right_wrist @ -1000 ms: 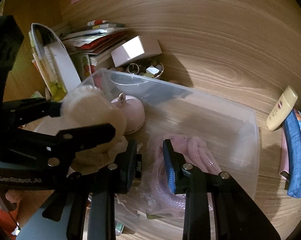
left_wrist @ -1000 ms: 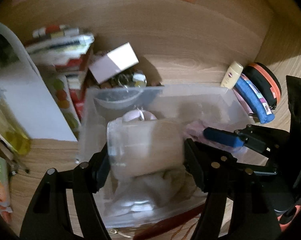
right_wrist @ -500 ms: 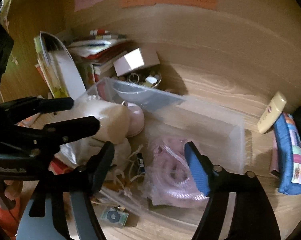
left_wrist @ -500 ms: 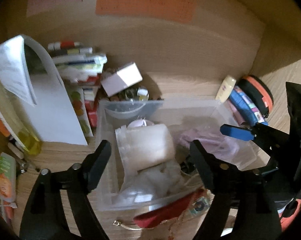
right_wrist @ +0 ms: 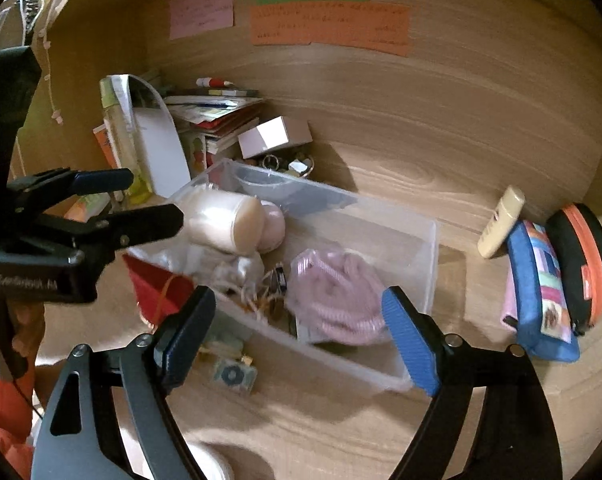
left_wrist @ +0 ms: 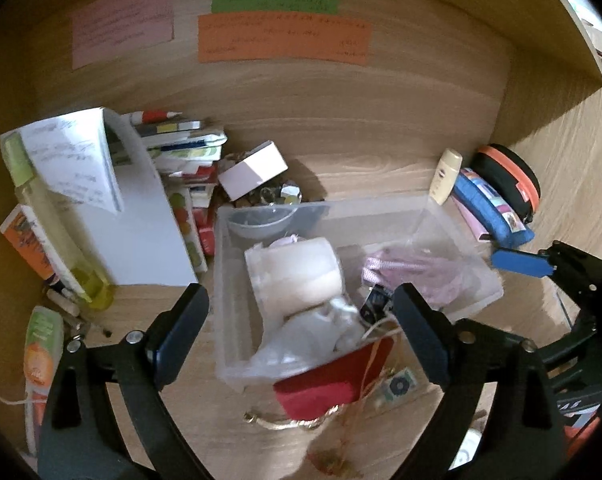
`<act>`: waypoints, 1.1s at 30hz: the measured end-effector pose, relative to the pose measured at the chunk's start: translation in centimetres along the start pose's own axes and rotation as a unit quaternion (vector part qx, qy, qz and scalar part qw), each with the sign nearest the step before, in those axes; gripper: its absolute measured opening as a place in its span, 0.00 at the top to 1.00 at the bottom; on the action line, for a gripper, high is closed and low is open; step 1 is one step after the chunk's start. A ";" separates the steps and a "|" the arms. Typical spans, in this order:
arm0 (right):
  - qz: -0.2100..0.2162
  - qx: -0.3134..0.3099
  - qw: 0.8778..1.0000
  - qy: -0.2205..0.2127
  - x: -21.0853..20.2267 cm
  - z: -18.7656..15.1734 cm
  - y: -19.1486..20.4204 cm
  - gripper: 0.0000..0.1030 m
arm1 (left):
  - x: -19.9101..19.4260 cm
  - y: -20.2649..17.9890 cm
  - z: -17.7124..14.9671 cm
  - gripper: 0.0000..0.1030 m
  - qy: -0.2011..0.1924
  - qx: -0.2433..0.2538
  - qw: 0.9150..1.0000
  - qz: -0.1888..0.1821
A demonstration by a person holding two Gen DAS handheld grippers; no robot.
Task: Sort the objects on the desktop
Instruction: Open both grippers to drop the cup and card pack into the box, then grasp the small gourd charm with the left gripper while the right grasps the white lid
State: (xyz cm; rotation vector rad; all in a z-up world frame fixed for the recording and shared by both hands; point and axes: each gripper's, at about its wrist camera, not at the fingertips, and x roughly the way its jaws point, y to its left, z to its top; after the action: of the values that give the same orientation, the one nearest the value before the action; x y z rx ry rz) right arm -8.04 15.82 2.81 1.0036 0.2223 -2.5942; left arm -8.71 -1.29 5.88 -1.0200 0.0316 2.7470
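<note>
Both grippers' fingers (left_wrist: 419, 332) (right_wrist: 407, 340) opening, empty (clear bin (left_wrist: 237, 364) below) over cluttered wooden desk (right_wrist: 441, 152).

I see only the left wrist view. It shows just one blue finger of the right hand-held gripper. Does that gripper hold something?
Observer: No. The right wrist view shows both fingers of the right hand-held gripper. Its jaws are opening and nothing is between them. The pink coiled cord lies in the clear bin beyond them.
Operator: Is there anything on the left wall that I cannot see?
Observer: Yes, a thin white string hangs there, outside your view.
</note>
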 end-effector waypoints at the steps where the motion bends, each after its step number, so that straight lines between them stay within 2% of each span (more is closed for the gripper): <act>1: -0.001 0.002 1.000 0.001 -0.3 -0.4 0.0 0.19 | -0.2 0.0 -0.2 0.08 -0.001 0.001 1.000 0.003; 5: 0.001 0.001 1.000 0.011 -1.0 -1.8 0.0 0.19 | -1.1 0.4 -1.6 0.08 0.006 0.004 1.000 0.017; 13: 0.000 -0.018 0.999 0.038 -2.2 -5.6 0.8 0.19 | -2.1 1.5 -6.2 0.08 0.056 0.010 0.998 0.038; 21: 0.046 -0.028 0.997 0.059 -1.9 -8.1 3.0 0.19 | -0.8 -0.4 -10.7 0.08 0.121 0.029 0.992 0.028; 26: 0.077 -0.036 0.992 0.088 -0.9 -9.1 4.6 0.19 | 0.1 -1.6 -12.3 0.08 0.157 0.031 0.987 0.000; 33: 0.087 -0.053 0.990 0.094 -0.6 -9.9 5.5 0.17 | 0.8 -2.2 -12.6 0.08 0.165 0.038 0.986 -0.004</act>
State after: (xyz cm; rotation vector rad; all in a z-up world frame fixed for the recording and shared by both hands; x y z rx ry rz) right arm 0.59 13.57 -4.20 1.1730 0.3021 -2.3082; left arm -0.77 -0.18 -4.10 -1.4366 0.1812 2.5165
